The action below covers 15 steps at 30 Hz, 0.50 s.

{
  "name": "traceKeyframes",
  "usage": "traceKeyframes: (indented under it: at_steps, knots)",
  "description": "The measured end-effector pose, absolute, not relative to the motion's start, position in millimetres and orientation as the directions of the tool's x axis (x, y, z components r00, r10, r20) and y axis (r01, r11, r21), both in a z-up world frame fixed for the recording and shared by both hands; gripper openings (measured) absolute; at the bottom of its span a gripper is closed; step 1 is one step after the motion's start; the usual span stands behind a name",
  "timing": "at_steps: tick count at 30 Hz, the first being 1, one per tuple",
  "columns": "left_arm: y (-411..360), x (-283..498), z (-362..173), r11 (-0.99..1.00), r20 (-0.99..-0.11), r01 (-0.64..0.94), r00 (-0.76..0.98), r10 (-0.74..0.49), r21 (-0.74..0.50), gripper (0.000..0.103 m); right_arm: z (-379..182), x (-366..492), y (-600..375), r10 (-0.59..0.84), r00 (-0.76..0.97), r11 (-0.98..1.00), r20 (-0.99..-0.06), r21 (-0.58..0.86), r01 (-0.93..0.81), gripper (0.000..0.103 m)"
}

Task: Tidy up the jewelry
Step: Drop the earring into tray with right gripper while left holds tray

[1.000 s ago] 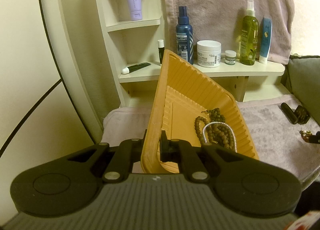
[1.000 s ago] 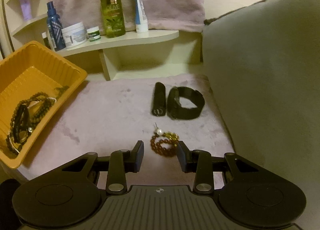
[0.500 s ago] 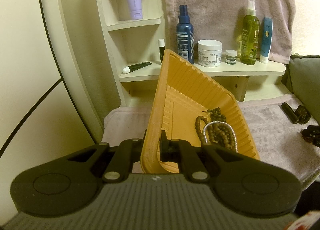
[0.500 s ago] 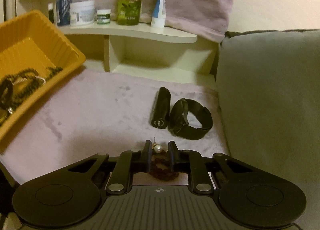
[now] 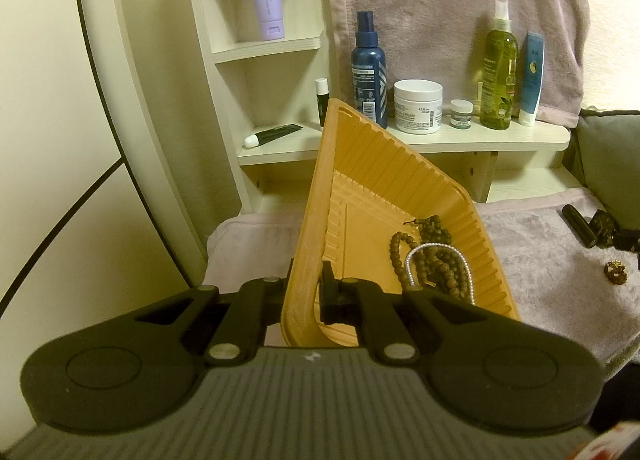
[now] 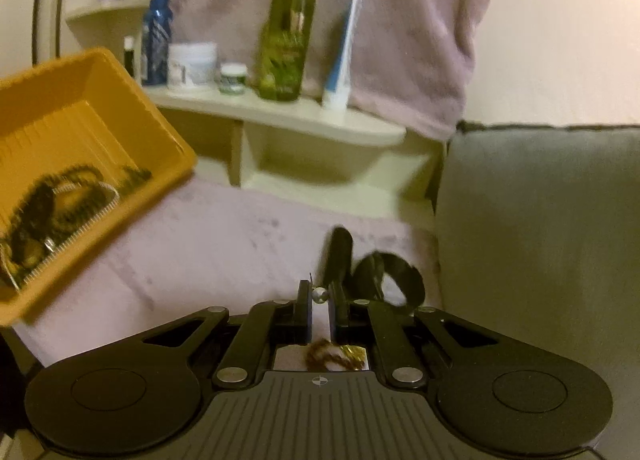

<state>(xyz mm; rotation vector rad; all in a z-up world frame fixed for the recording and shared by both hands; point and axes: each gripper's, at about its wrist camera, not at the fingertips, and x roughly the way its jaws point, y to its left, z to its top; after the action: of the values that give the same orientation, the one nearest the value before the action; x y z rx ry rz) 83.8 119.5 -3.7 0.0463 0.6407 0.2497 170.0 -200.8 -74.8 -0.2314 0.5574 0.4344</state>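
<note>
My black left gripper (image 5: 307, 285) pinches the rim of the orange tray (image 5: 360, 164), whose walls are ribbed in fine vertical grooves. Inside lie dark brown bead strands (image 5: 434, 256) and a silvery white chain (image 5: 436, 260). My right gripper (image 6: 319, 310), also black, has just been closing on an amber-brown beaded bracelet (image 6: 332, 356) with a gold patch and one pearly white bead. The cloth (image 6: 224, 236) is mottled pale mauve. On the cream shelf (image 5: 480, 138) stand a navy bottle (image 5: 369, 68), a white jar (image 5: 418, 106) and an olive-green bottle (image 5: 499, 68).
</note>
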Motion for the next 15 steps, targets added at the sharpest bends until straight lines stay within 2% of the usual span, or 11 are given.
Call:
traceKeyframes:
  at_steps: [5, 9, 15]
  knots:
    - [119.2, 83.9, -3.6, 0.969, -0.586, -0.217, 0.772, 0.245, 0.119, 0.006, -55.1, 165.1, -185.4, 0.473, 0.702, 0.834, -0.533, 0.014, -0.551, 0.008]
    - [118.7, 83.4, -4.1, 0.969, -0.586, -0.217, 0.773, 0.243, 0.116, 0.006, -43.6, 158.6, -163.4, 0.626, 0.585, 0.726, -0.515, 0.113, -0.678, 0.008]
    - [118.3, 82.5, -4.2, 0.970, -0.585, -0.216, 0.774, 0.242, 0.115, 0.007, -41.3, 145.9, -124.0, 0.751, 0.424, 0.566, -0.506, 0.162, -0.808, 0.008]
